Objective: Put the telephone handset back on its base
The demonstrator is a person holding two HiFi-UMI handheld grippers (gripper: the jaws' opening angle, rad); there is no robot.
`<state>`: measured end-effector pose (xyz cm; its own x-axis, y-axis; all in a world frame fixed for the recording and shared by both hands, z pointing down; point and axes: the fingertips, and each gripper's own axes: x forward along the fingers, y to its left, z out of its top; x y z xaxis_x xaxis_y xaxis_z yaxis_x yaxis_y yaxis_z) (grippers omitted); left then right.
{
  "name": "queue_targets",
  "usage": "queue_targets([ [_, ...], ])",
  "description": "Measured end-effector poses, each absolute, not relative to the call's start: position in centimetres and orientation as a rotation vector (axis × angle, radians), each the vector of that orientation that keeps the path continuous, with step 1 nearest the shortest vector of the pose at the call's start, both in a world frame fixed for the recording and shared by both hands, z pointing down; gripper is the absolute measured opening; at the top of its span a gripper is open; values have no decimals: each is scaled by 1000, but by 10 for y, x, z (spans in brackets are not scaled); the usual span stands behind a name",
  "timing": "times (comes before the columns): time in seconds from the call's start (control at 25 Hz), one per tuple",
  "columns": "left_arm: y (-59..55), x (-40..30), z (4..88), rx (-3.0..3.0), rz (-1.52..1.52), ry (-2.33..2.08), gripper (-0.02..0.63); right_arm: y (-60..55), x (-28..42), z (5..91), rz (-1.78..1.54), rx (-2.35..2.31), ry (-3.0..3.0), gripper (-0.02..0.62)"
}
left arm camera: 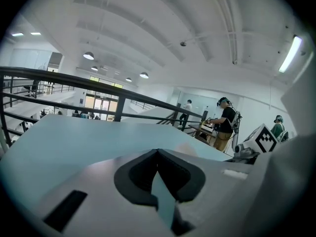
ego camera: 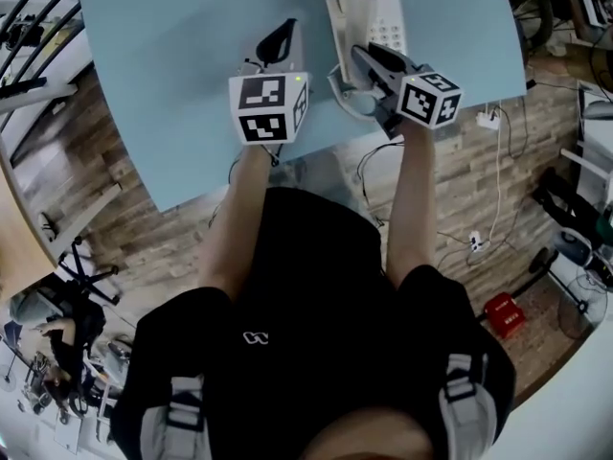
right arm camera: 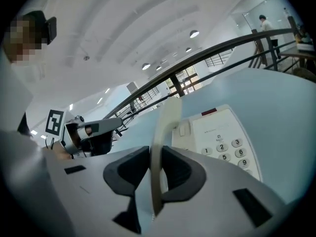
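A cream telephone base (ego camera: pixel 383 12) with a keypad lies at the far middle of the light blue table (ego camera: pixel 172 75). In the right gripper view the base (right arm camera: pixel 213 125) sits just beyond the jaws. My right gripper (ego camera: pixel 372 62) is shut on the cream handset (ego camera: pixel 338 29), which is turned on edge over the base's left side. That handset (right arm camera: pixel 165 127) runs as a thin strip between the dark pads (right arm camera: pixel 180 169). I cannot tell whether it touches the cradle. Its coiled cord (ego camera: pixel 351 100) hangs near the table edge. My left gripper (ego camera: pixel 277 38) hovers left of the phone, shut and empty (left arm camera: pixel 158 154).
The table's near edge runs just under both marker cubes. On the wooden floor to the right lie cables, a power strip (ego camera: pixel 488 118) and a red object (ego camera: pixel 504 314). Dark railings (left arm camera: pixel 98 90) stand beyond the table. People work at a bench (left arm camera: pixel 224 122) far off.
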<state>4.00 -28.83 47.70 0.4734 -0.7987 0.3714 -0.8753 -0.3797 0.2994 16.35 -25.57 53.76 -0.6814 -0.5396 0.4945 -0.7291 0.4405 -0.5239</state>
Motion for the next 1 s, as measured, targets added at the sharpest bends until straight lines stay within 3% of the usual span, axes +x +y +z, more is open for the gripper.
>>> queue_targets([
  [1.0, -301, 37, 490, 2229, 242, -1400, 0, -278, 154, 562, 1287, 873, -2440, 96],
])
